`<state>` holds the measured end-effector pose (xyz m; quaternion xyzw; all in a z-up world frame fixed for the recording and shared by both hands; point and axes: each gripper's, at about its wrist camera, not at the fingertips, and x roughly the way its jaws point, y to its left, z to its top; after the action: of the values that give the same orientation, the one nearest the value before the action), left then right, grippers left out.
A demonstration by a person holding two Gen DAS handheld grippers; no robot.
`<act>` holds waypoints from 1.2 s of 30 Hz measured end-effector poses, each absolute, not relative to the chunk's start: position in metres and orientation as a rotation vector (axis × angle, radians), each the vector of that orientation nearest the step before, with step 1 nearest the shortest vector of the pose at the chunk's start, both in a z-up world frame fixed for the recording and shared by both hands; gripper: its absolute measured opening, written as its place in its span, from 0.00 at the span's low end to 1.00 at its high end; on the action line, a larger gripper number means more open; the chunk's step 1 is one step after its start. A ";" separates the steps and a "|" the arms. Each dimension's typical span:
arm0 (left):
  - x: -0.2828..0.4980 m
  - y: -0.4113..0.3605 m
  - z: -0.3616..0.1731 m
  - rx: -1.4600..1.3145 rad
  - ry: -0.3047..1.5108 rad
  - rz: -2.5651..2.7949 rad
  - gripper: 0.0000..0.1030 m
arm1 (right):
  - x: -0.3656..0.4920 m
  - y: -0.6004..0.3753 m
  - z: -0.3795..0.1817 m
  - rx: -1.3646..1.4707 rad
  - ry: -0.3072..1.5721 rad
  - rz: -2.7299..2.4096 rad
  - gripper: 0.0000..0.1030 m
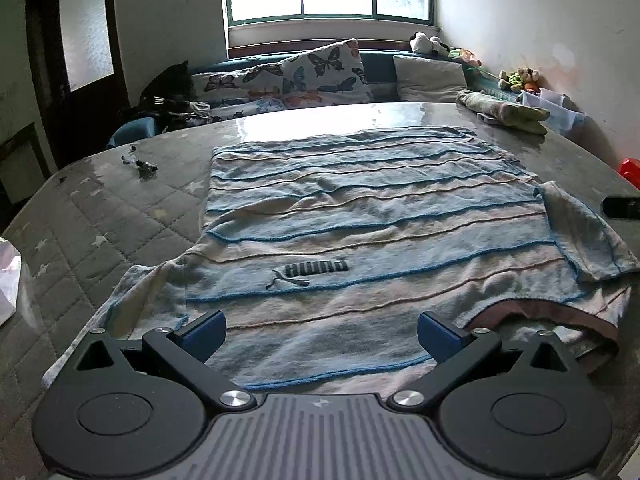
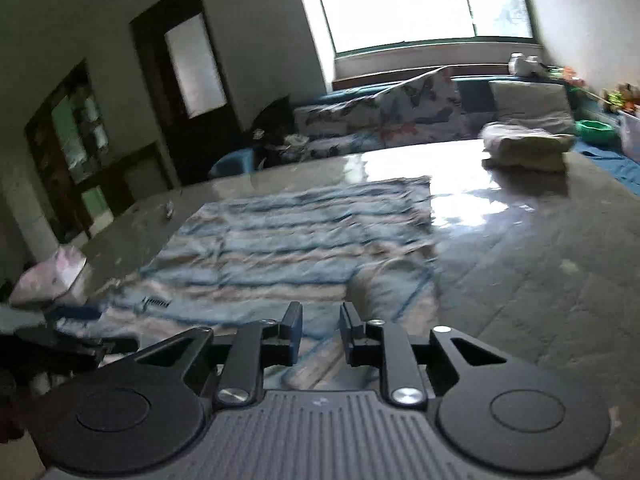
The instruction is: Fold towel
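Striped T-shirt (image 1: 360, 216) lies flat on the quilted table (image 1: 100, 216). Left gripper (image 1: 320, 334), jaws wide, above its near hem; right gripper (image 2: 321, 330), jaws narrow, empty.

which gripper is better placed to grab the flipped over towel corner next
Right, probably. The right gripper points at the folded-over corner of the striped towel; the left gripper, fingers wide, sits mid-edge.

Bare table (image 1: 120, 216) flanks the towel (image 1: 360, 216); folded cloths (image 1: 504, 110) and, seemingly, small scraps (image 1: 140, 165) obstruct the far corners.
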<state>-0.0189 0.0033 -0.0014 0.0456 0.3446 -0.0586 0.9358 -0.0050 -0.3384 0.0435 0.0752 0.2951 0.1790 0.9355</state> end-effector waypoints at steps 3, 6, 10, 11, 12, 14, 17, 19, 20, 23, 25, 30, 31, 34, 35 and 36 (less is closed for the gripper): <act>-0.018 0.002 -0.002 0.086 0.704 -0.124 1.00 | 0.002 -0.356 0.037 0.163 0.635 0.280 0.20; -0.019 -0.001 -0.002 0.085 0.706 -0.136 1.00 | 0.007 -0.363 0.022 0.162 0.682 0.248 0.20; -0.018 -0.004 -0.002 0.091 0.710 -0.139 1.00 | 0.007 -0.354 0.012 0.117 0.686 0.253 0.20; -0.018 -0.004 -0.002 0.092 0.711 -0.139 1.00 | 0.007 -0.352 0.014 0.109 0.677 0.260 0.20; -0.018 -0.005 -0.002 0.094 0.713 -0.139 1.00 | 0.006 -0.350 0.017 0.100 0.669 0.266 0.20; -0.018 -0.005 -0.001 0.096 0.711 -0.138 1.00 | 0.005 -0.351 0.023 0.097 0.648 0.267 0.20; -0.019 -0.007 0.000 0.098 0.709 -0.145 1.00 | 0.002 -0.347 0.032 0.078 0.650 0.303 0.20; -0.018 -0.009 -0.001 0.099 0.712 -0.150 1.00 | -0.003 -0.337 0.033 0.041 0.665 0.363 0.20; -0.018 -0.010 -0.002 0.098 0.713 -0.152 1.00 | -0.005 -0.329 0.032 0.021 0.671 0.397 0.20; -0.017 -0.014 -0.003 0.099 0.718 -0.159 1.00 | -0.012 -0.306 0.028 -0.038 0.686 0.496 0.23; -0.018 -0.015 -0.003 0.101 0.718 -0.162 1.00 | -0.010 -0.293 0.020 -0.072 0.699 0.512 0.24; -0.020 -0.009 -0.002 0.095 0.714 -0.145 1.00 | -0.004 -0.285 0.015 -0.078 0.698 0.468 0.06; -0.019 -0.007 -0.002 0.093 0.716 -0.141 1.00 | -0.005 -0.287 0.019 -0.052 0.686 0.473 0.04; -0.017 -0.007 -0.005 0.090 0.726 -0.137 1.00 | -0.008 -0.292 0.027 0.006 0.655 0.504 0.04; -0.017 -0.008 -0.006 0.088 0.728 -0.140 1.00 | -0.008 -0.290 0.028 0.014 0.652 0.512 0.04; -0.017 -0.009 -0.006 0.087 0.729 -0.144 1.00 | -0.008 -0.289 0.028 0.022 0.649 0.521 0.04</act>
<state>-0.0168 -0.0087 -0.0062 0.0427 0.3562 -0.0704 0.9308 -0.0079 -0.2888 0.0284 0.0108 0.3151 0.2529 0.9147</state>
